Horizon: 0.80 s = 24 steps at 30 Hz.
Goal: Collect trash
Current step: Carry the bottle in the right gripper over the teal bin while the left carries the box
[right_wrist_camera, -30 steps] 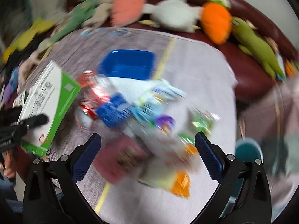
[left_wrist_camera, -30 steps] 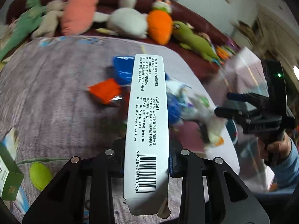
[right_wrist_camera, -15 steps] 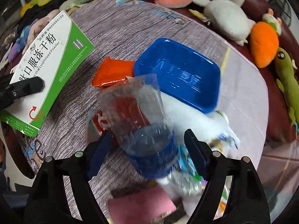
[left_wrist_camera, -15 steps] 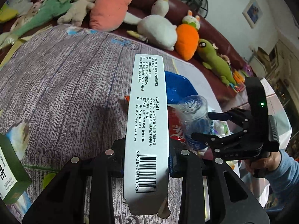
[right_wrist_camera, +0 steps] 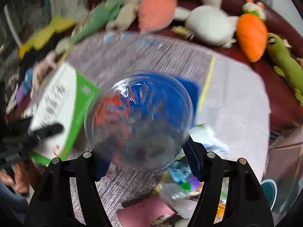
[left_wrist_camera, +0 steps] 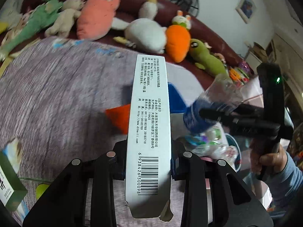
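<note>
My left gripper (left_wrist_camera: 148, 158) is shut on a white and green medicine box (left_wrist_camera: 149, 124), held edge-up above the purple tablecloth; the box also shows in the right wrist view (right_wrist_camera: 56, 109). My right gripper (right_wrist_camera: 144, 157) is shut on a clear plastic bottle with a blue label (right_wrist_camera: 139, 121), lifted off the table with its base toward the camera. The bottle (left_wrist_camera: 210, 107) and right gripper (left_wrist_camera: 217, 113) show at the right of the left wrist view. Loose wrappers (left_wrist_camera: 208, 145) lie under the bottle.
A blue tray (left_wrist_camera: 175, 100) and an orange packet (left_wrist_camera: 119, 117) lie mid-table. A green box (left_wrist_camera: 9, 185) stands at the left edge. Plush toys (left_wrist_camera: 147, 32) line the dark red sofa behind. A clear plastic bag (left_wrist_camera: 251, 90) hangs at right.
My right gripper closed on the bottle and lifted it off the table, tilting it up. My left gripper kept holding the medicine box and shifted slightly.
</note>
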Each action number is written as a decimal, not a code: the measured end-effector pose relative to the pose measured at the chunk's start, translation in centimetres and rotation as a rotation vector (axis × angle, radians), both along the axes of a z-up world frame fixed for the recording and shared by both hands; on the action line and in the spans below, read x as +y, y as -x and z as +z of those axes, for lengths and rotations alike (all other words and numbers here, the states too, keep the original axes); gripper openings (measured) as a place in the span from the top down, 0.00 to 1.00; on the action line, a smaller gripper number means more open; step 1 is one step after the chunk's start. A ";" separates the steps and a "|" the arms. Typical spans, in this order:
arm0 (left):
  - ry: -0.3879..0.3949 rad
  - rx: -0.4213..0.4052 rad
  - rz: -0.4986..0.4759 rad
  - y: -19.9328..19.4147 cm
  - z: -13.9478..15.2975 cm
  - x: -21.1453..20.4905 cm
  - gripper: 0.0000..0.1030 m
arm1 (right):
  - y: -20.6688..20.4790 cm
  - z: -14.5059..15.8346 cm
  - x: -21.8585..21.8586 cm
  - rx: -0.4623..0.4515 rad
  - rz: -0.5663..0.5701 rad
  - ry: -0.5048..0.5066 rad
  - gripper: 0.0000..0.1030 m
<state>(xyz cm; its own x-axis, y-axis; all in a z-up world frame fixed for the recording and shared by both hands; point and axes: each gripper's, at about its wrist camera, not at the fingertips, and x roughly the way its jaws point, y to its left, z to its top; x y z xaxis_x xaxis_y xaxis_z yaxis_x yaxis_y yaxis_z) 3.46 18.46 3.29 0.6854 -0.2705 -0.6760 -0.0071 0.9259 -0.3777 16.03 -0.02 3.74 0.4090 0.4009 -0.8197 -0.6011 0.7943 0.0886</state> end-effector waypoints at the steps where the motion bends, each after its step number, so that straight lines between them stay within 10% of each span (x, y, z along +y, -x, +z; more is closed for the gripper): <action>1: -0.004 -0.008 -0.015 -0.2 0.4 -0.7 0.69 | 0.2 1.2 -1.5 -0.018 -0.028 -0.031 0.37; 12: -0.042 -0.028 -0.340 -4.6 3.4 -17.4 0.69 | 1.9 5.3 -19.5 -0.122 -0.364 -0.133 0.37; 24: -0.100 0.207 -0.665 -10.3 -4.8 -38.9 0.69 | 5.2 -3.5 -41.0 -0.039 -0.772 -0.141 0.37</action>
